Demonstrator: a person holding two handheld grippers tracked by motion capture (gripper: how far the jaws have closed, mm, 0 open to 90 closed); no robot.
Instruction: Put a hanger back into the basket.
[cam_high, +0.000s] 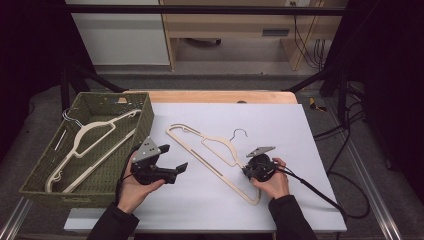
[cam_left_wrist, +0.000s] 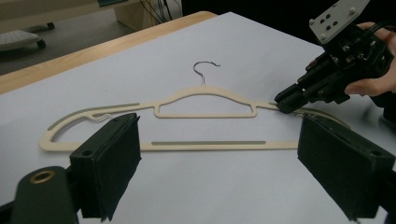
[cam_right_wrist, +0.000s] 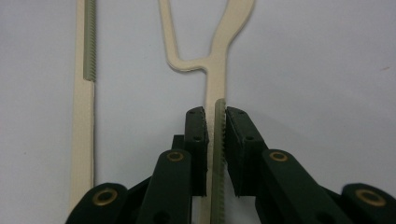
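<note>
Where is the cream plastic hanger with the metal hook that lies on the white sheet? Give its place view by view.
High view: the cream plastic hanger with the metal hook lies mid-table on the white sheet, running diagonally.
Left gripper view: it lies across the middle, hook pointing away.
Right gripper view: its shoulder arm runs up the centre.
Shared landmark: the right gripper, shut on the hanger's grey ribbed shoulder strip.

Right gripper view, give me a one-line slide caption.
Right hand-held gripper shut on the shoulder arm of a cream hanger lying flat on the white table.
</note>
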